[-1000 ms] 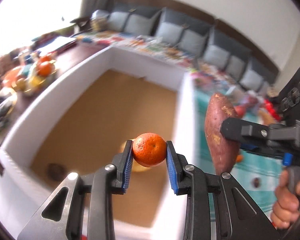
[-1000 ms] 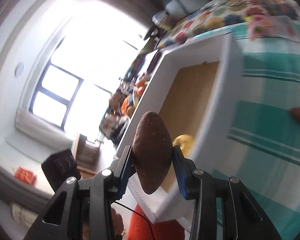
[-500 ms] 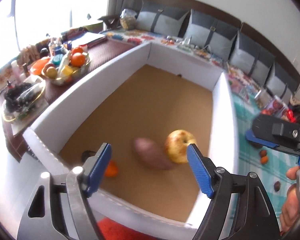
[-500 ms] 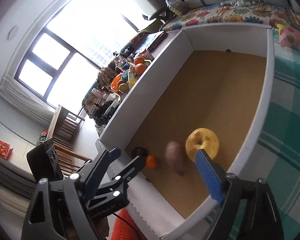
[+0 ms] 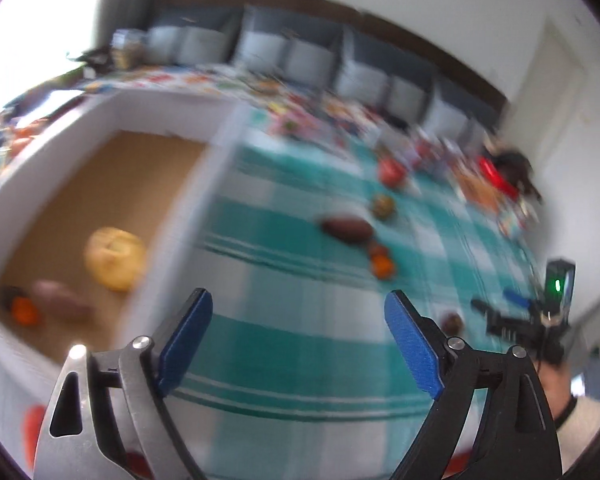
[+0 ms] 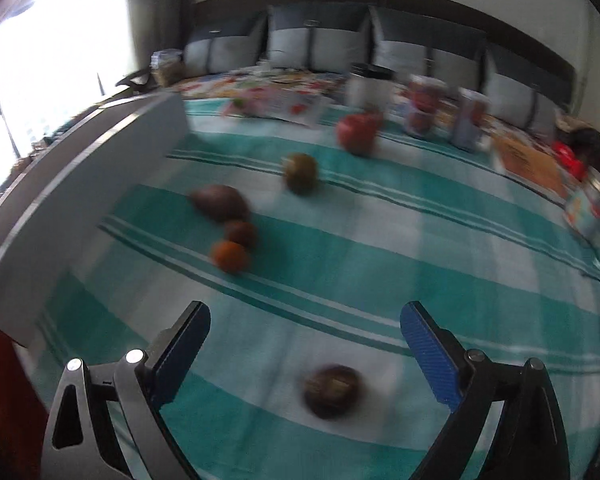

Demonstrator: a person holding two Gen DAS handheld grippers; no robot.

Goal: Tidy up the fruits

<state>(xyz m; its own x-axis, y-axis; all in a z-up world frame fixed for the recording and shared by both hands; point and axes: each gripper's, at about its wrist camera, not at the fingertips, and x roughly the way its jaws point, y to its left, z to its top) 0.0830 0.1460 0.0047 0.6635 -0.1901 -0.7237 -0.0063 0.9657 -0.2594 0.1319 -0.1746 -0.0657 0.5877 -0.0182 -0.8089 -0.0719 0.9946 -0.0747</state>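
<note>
Both grippers hang spread and empty above the checked cloth (image 6: pixel 380 248). Inside the right gripper (image 6: pixel 304 344), at six o'clock, lies a small dark round fruit (image 6: pixel 331 390): light, firm, likely to roll, best pinched across its middle. An orange (image 6: pixel 229 256) and sweet potato (image 6: pixel 219 202) lie toward ten o'clock. From the left gripper (image 5: pixel 296 340), the white box (image 5: pixel 188 216) at nine o'clock holds a yellow apple (image 5: pixel 115 258).

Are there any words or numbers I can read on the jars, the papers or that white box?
None can be read.
jars: printed labels, too blurred.
papers: colourful print, too blurred.
white box: plain wall, no writing showing.
</note>
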